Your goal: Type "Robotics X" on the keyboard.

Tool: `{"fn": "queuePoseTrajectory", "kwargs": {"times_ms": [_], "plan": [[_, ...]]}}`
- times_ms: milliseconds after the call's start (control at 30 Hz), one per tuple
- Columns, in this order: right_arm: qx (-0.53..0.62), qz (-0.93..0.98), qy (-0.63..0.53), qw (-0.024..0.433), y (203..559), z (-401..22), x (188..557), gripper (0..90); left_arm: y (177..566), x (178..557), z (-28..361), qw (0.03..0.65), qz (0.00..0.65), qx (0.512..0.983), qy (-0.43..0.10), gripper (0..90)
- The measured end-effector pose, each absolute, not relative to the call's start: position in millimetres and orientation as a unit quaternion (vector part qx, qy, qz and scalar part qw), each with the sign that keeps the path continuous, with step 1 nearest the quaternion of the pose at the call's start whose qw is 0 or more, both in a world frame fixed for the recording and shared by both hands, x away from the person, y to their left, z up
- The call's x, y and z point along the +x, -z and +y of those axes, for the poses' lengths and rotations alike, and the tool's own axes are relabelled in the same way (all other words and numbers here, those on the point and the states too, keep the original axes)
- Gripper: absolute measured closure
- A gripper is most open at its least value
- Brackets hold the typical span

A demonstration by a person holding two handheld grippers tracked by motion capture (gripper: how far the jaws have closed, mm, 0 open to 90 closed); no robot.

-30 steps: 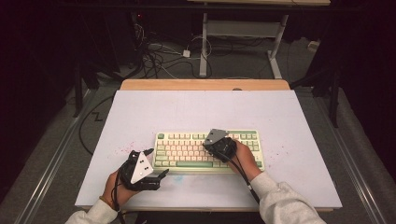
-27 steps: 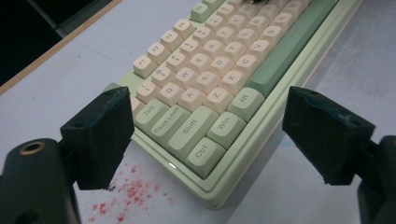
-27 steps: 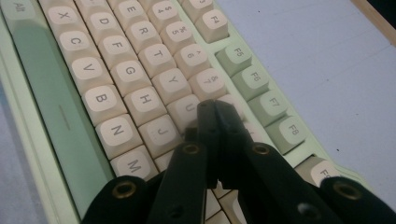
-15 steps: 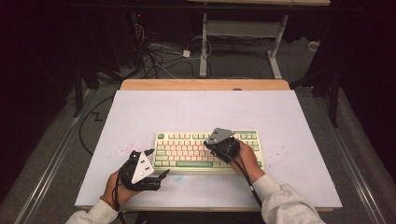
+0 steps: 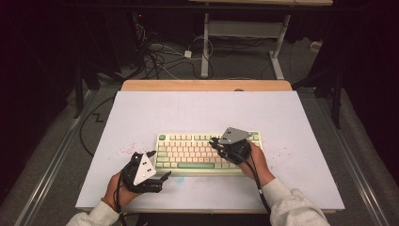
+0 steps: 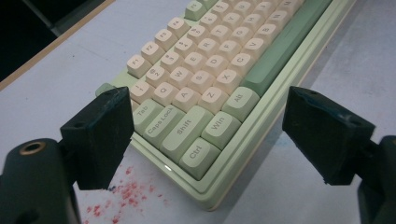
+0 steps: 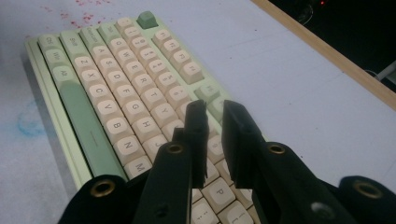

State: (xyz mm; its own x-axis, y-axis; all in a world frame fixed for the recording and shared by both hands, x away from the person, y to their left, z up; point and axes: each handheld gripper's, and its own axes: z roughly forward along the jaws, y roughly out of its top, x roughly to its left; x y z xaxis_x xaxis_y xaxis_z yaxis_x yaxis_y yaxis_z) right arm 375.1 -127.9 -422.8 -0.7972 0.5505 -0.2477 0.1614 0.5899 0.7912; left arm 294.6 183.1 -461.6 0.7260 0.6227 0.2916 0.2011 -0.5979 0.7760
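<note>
Right gripper (image 7: 214, 112) hovers over the green-and-cream plastic mechanical keyboard (image 5: 207, 151), jaws just cracking apart with nothing between them. Left gripper (image 6: 205, 123) sits wide apart, keyboard's near-left corner straight ahead on the white surface (image 5: 202, 110).

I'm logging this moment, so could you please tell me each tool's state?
Left tool: open, holding nothing, beside the keyboard.
Right tool: slightly open, just been opening, nothing between its jaws.

Bright even light on the white table (image 5: 301, 122), dark surroundings beyond, soft shadows under the keyboard (image 6: 261, 121), near jaws slightly blurred
</note>
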Motion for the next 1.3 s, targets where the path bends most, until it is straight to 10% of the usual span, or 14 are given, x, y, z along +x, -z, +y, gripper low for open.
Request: {"fn": "queuePoseTrajectory", "kwargs": {"times_ms": [567, 1300], "plan": [[0.205, 0.833, -0.434, 0.277, 412.4, -148.7, 359.2, 36.0, 460.8, 294.4, 183.7, 0.377, 0.243, 0.849, -0.279, 16.1], [0.206, 0.816, -0.447, 0.304, 412.2, -179.7, 334.0, 24.2, 458.2, 293.8, 183.5, 0.386, 0.245, 0.846, -0.272, 16.1]]}}
